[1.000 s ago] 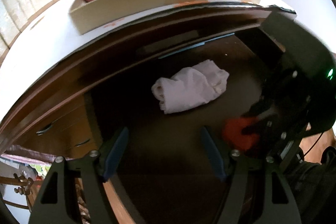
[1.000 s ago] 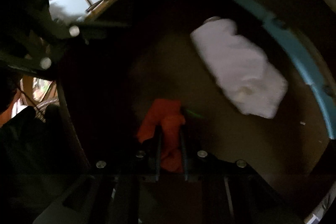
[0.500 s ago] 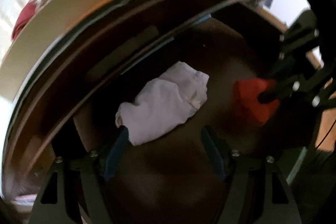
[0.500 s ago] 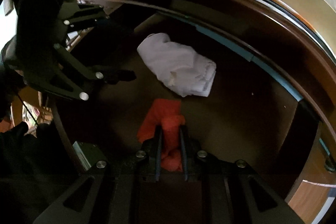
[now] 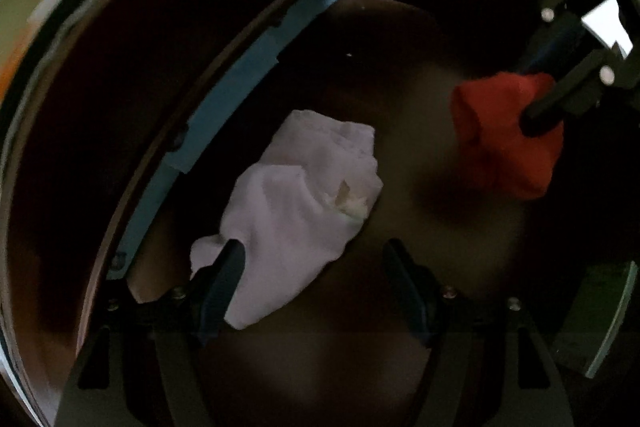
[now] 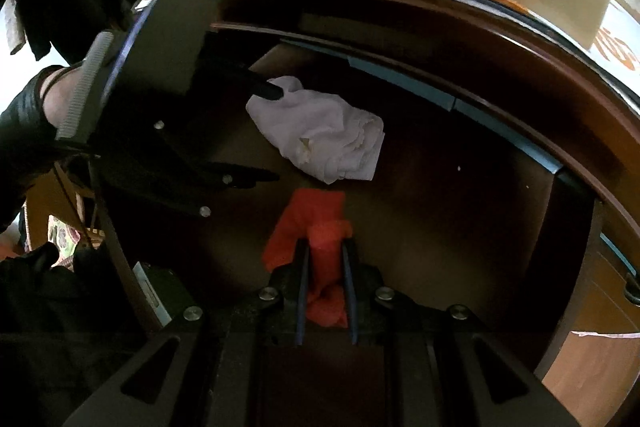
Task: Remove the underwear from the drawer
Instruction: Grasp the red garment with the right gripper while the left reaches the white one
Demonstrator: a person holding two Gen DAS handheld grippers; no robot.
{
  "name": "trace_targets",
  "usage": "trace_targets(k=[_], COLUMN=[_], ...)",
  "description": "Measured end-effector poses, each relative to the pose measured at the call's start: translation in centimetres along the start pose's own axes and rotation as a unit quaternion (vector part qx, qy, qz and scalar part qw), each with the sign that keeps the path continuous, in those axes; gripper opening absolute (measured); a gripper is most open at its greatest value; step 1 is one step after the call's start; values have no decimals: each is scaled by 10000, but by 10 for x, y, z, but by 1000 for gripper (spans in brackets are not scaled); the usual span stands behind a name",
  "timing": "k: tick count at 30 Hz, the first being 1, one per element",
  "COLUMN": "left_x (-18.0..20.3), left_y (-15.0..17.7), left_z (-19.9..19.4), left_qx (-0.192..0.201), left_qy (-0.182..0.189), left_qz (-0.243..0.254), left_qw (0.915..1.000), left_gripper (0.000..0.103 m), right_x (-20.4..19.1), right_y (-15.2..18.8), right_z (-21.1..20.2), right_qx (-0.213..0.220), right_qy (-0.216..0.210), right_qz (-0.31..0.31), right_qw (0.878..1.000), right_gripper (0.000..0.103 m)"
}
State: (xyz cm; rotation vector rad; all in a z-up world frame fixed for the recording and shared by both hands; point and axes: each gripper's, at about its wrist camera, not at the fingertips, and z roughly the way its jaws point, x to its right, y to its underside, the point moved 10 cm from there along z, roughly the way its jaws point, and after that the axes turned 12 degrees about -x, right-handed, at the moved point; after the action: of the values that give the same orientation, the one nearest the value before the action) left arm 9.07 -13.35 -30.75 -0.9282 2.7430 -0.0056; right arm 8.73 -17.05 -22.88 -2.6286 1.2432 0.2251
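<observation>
Your right gripper [image 6: 325,259] has its jaws pinched tight on the orange-red underwear [image 6: 308,227], which bunches up between them and hangs clear of the drawer floor [image 6: 460,227], so that piece looks ready to come out. Your left gripper [image 5: 316,267] points down into the drawer with jaws spread wide and nothing gripped. The white underwear [image 5: 304,203] lies crumpled on the floor, partly between those jaws, one finger [image 5: 224,267] right over its near edge. Looks like you're straddling it so a squeeze catches the thick fold.
</observation>
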Motion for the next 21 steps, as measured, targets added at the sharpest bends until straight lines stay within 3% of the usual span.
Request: trace_targets(k=[18, 21], left_x=[7, 6], left_y=[-3, -4], left_z=[18, 17], left_qx=[-5, 16], left_qy=[-22, -3], left_qz=[117, 45], left_qw=[9999, 10000], left_gripper=[72, 63], right_x=[3, 4], right_y=[5, 5], right_z=[-2, -1], right_qx=[31, 50], right_qy=[4, -4], right_qz=[97, 124], right_qw=[9999, 9999], right_gripper=[17, 17])
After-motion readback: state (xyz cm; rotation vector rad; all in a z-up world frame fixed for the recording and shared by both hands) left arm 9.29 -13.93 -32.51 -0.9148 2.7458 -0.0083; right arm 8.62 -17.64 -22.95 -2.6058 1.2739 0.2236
